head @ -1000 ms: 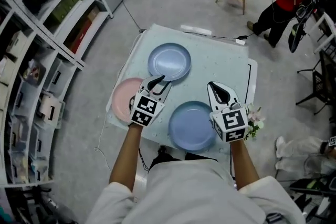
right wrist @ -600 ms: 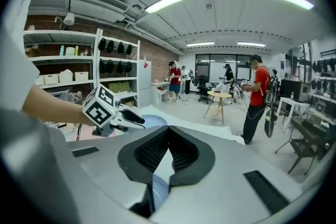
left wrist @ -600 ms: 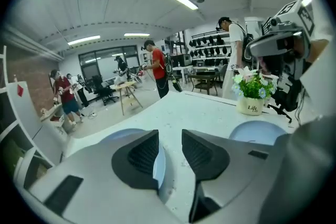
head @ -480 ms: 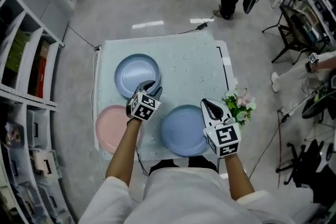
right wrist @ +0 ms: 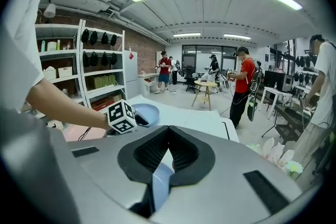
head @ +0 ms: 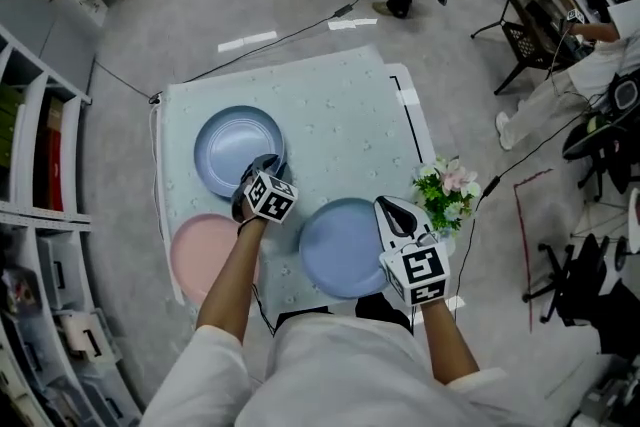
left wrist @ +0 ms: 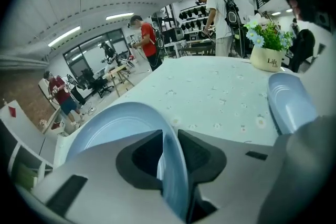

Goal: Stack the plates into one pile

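Note:
Three plates lie apart on the pale blue tablecloth (head: pixel 340 130): a blue plate (head: pixel 232 147) at the far left, a pink plate (head: pixel 200 257) at the near left, and a second blue plate (head: pixel 342 247) near the front middle. My left gripper (head: pixel 262 165) sits at the far blue plate's near rim. Its jaws have just been closing, and in the left gripper view (left wrist: pixel 169 131) that plate's (left wrist: pixel 105 128) rim stands between the pads, touching both. My right gripper (head: pixel 398 215) hangs shut by the near blue plate's right rim with nothing between its tips (right wrist: pixel 169 128).
A white pot of flowers (head: pixel 447 187) stands at the table's right edge, close to my right gripper. Shelving (head: pixel 40 165) runs along the left. People, stools and chairs stand beyond the far edge. A cable (head: pixel 270 40) crosses the floor.
My left gripper moved from over the pink plate forward and down to the far blue plate, and now has its rim between the jaws. My right gripper sank a little beside the near plate.

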{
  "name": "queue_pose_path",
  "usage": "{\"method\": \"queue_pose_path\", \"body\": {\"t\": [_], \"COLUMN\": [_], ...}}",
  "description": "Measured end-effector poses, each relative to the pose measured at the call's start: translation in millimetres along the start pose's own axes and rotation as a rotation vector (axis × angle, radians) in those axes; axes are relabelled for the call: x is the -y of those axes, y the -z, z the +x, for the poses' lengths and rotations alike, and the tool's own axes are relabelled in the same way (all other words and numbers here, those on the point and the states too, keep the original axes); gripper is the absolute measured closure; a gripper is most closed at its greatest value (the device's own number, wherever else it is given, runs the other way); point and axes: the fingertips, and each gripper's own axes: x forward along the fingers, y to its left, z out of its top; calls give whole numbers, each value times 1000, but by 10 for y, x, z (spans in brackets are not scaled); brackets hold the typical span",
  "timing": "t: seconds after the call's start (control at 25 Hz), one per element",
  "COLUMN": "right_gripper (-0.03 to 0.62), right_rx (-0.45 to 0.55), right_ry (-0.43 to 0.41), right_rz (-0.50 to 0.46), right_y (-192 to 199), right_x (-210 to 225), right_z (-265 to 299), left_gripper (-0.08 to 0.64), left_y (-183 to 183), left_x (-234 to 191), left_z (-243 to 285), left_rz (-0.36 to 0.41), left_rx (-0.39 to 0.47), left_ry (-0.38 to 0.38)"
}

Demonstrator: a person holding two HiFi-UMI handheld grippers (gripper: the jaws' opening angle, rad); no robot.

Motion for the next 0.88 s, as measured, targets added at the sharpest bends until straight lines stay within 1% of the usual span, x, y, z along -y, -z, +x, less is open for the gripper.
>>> {"method": "queue_pose_path", "body": {"t": [0.08,0.28,0.4,0.56,0.64,0.76,0.88], "right_gripper": [578,578,578,578,578,578,578], "right_rx": [-5,-9,2,29,46,75,106], "right_ry": [-10,-32,-54,-95,-127,-182,-239], "right_rz": [-9,-54,-71,-81,-99,-132,-168], "right_y": [-2,-102,-187,-284,-337,-420,-533], "right_x": [-14,-37,13,109,104,99,49], "right_z": [35,5,-21,10,11,-37,-65], "left_gripper": [480,491,506,514,512,505,503], "left_y": [-12,-3,-46,-218,-294,-439,-526], "left_x": [-5,8,-48,-196,-241,-220,-153], "left_z": [14,-57,-201,-486,-680,-991,-1313], "left_rz": [30,57,66,16,4,6,31], "left_rx": [-5,-10,-5,48,76,108,117], "left_ry": [-17,-23,-56,-106,-130,-167,-220]}}
